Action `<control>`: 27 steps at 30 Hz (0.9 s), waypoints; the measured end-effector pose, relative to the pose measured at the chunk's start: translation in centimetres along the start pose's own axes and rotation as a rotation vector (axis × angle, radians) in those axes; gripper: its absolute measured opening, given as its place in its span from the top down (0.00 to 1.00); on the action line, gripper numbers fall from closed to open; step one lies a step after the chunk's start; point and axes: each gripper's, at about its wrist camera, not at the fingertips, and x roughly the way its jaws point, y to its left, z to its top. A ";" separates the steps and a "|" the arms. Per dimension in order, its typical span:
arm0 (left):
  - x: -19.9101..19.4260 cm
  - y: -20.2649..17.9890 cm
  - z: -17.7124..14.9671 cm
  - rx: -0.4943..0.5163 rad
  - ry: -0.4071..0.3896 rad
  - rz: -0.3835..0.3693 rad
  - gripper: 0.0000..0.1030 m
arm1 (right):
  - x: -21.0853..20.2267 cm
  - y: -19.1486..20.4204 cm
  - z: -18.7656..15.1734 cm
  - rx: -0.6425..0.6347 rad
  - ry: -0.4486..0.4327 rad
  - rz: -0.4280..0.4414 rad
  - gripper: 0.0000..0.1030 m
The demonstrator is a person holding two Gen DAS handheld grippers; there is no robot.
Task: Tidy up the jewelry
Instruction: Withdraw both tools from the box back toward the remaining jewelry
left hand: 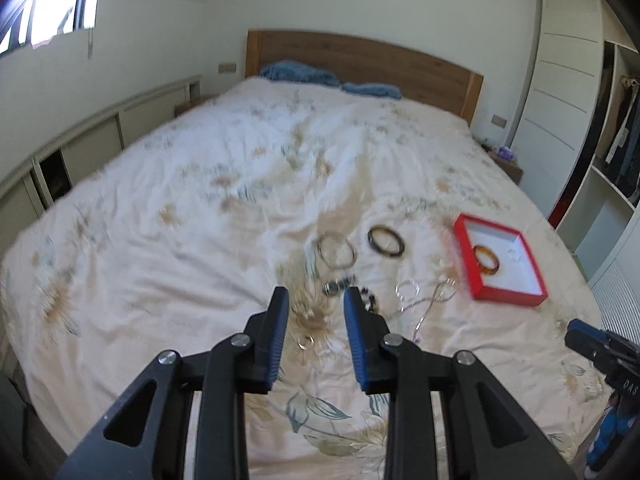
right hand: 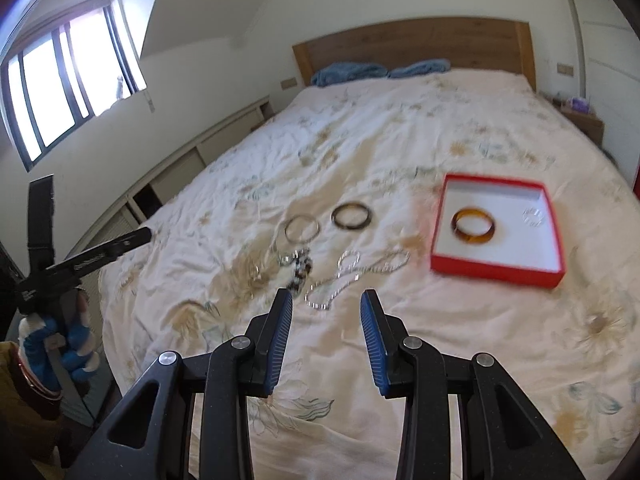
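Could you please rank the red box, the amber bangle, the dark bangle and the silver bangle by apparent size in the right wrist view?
1. Red box, clearly largest.
2. Amber bangle, lying inside the box.
3. Dark bangle and silver bangle on the bedspread: these look about alike, so I would not rank them.

floral bedspread [right hand: 360, 140], wooden headboard [right hand: 412, 44], blue pillows [right hand: 348, 72], window [right hand: 60, 96]

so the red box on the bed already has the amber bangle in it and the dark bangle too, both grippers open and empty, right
Not quite. Only the amber bangle lies in the red box, with a small clear piece near its far corner. The dark bangle is on the bedspread beside the silver bangle, as the right wrist view shows. The left gripper and right gripper are open and empty.
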 end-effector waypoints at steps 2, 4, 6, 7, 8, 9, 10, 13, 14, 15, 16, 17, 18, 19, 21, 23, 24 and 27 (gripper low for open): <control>1.9 -0.1 -0.9 0.000 0.030 0.007 0.74 | 2.0 -0.3 -0.8 0.002 0.035 0.011 0.65; 3.7 -0.1 -1.6 0.003 0.057 0.018 0.74 | 3.7 -0.7 -1.1 0.001 0.064 0.024 0.65; 5.5 -0.1 -2.4 0.011 0.087 0.027 0.74 | 5.2 -1.0 -1.3 0.002 0.086 0.038 0.65; 6.4 -0.1 -2.8 0.013 0.104 0.030 0.74 | 6.0 -1.3 -1.4 0.005 0.099 0.049 0.65; 7.1 -0.1 -3.0 0.016 0.117 0.033 0.74 | 6.8 -1.5 -1.4 0.011 0.110 0.060 0.65; 7.9 -0.1 -3.2 0.022 0.130 0.037 0.74 | 7.4 -1.6 -1.5 0.015 0.119 0.068 0.65; 8.5 -0.1 -3.4 0.028 0.141 0.040 0.74 | 8.0 -1.8 -1.6 0.018 0.128 0.077 0.65; 10.5 -0.1 -3.9 0.037 0.174 0.039 0.74 | 10.0 -2.2 -1.7 0.024 0.155 0.104 0.65; 11.3 0.0 -4.0 0.035 0.188 0.038 0.74 | 10.8 -2.3 -1.7 0.026 0.165 0.114 0.65; 11.8 0.1 -4.0 0.035 0.197 0.041 0.74 | 11.3 -2.3 -1.8 0.028 0.173 0.122 0.65; 12.5 0.2 -4.1 0.036 0.207 0.046 0.74 | 12.0 -2.3 -1.8 0.029 0.181 0.131 0.65; 13.0 0.3 -4.0 0.035 0.215 0.048 0.74 | 12.5 -2.3 -1.9 0.028 0.187 0.137 0.65; 13.5 0.5 -4.1 0.033 0.222 0.051 0.74 | 13.0 -2.3 -1.9 0.027 0.194 0.143 0.65; 14.1 0.7 -4.1 0.031 0.231 0.054 0.74 | 13.5 -2.2 -1.9 0.025 0.200 0.148 0.65; 14.9 0.9 -4.1 0.034 0.244 0.052 0.74 | 14.5 -2.2 -2.0 0.026 0.213 0.159 0.65; 15.5 1.1 -4.4 0.038 0.258 0.044 0.74 | 15.3 -2.3 -2.1 0.029 0.223 0.167 0.65; 15.8 1.2 -4.5 0.038 0.265 0.037 0.74 | 15.7 -2.3 -2.1 0.031 0.227 0.171 0.65; 16.6 1.3 -4.8 0.049 0.283 0.016 0.74 | 16.7 -2.3 -2.0 0.039 0.236 0.186 0.65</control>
